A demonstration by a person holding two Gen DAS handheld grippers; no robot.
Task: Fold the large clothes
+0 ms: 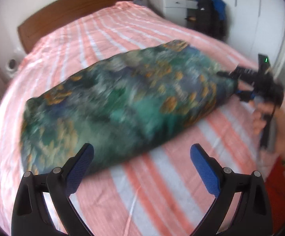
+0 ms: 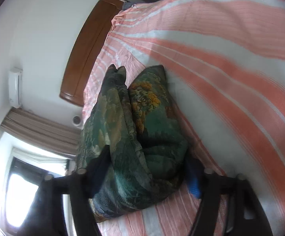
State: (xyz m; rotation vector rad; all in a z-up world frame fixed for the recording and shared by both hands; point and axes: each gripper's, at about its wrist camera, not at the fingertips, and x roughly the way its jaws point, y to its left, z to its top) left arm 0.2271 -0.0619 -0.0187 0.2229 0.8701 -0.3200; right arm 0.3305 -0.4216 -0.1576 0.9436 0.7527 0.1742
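Green patterned garment (image 1: 118,102) on striped bed (image 1: 162,196).

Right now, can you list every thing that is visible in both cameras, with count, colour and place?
green-blue patterned garment with orange patches: one, folded lengthwise, lying across the bed
pink and white striped bedsheet: one, covering the bed
brown wooden headboard: one, at the bed's far end
white drawer cabinet: one, beside the bed
dark bag with blue cloth: one, next to the cabinet
beige curtain: one, above the window
left gripper: open, empty, near the garment's edge
right gripper: around the garment's end
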